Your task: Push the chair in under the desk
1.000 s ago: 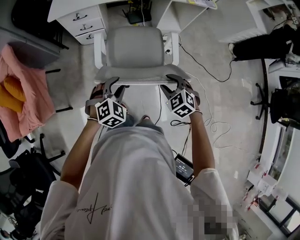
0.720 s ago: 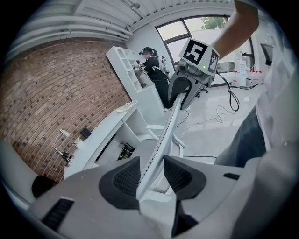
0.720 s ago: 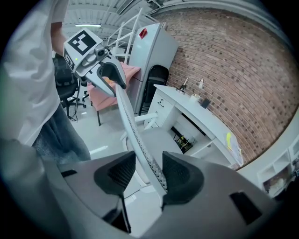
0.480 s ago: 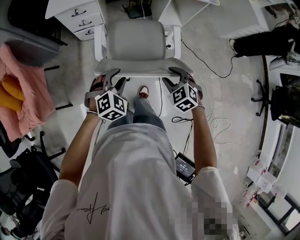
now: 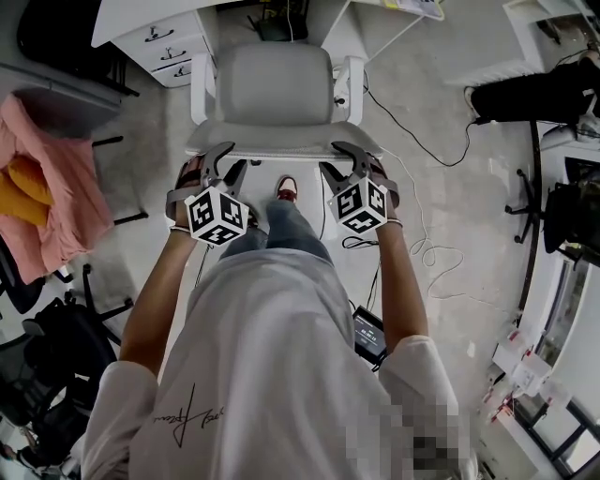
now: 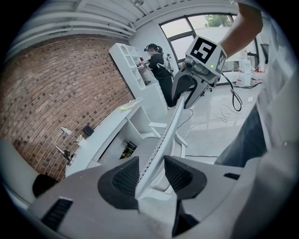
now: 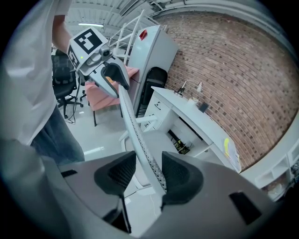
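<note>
The chair (image 5: 272,89), upper centre, is being straddled at its backrest rim by the left gripper (image 5: 230,159) and right gripper (image 5: 336,157), jaws apart and unclamped. Most of the seat is still being left outside the desk (image 5: 141,19) at the top edge.

Office-type workspace: white desk (image 5: 141,11) with drawer unit (image 5: 173,49) on the far side, black office chairs (image 5: 42,366) left, loose cables (image 5: 427,253) on the floor (image 5: 459,178) right, brick wall (image 6: 56,88), big windows (image 6: 187,37).
</note>
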`<state>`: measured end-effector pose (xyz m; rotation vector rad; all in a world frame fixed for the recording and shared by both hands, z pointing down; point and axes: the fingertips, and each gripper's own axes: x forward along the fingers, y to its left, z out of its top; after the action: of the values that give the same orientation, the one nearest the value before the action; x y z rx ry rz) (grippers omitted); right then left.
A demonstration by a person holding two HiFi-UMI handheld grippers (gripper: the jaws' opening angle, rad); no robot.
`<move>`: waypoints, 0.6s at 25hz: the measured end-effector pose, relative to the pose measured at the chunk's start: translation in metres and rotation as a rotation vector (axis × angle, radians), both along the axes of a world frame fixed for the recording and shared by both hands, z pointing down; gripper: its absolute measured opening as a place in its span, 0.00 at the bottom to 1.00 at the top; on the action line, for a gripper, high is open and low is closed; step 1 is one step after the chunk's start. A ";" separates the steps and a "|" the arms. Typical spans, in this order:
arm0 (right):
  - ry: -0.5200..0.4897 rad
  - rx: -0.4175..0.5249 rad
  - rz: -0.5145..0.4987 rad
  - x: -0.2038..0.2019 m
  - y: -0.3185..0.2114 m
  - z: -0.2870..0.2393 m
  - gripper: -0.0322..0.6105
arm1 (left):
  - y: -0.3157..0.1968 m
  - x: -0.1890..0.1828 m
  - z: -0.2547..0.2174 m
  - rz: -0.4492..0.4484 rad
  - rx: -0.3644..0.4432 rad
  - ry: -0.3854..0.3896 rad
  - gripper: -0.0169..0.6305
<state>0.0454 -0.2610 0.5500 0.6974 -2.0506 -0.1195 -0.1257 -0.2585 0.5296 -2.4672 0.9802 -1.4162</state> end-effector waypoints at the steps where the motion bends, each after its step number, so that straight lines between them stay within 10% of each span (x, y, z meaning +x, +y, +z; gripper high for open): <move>1: 0.000 0.003 -0.001 0.000 -0.002 0.000 0.35 | -0.002 0.000 0.000 -0.002 -0.001 0.000 0.28; 15: -0.004 0.015 -0.030 0.001 -0.010 0.000 0.35 | -0.009 0.001 0.001 -0.011 0.003 -0.013 0.29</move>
<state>0.0462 -0.2708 0.5500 0.6770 -2.0664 -0.1514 -0.1246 -0.2678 0.5301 -2.4515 0.9945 -1.4308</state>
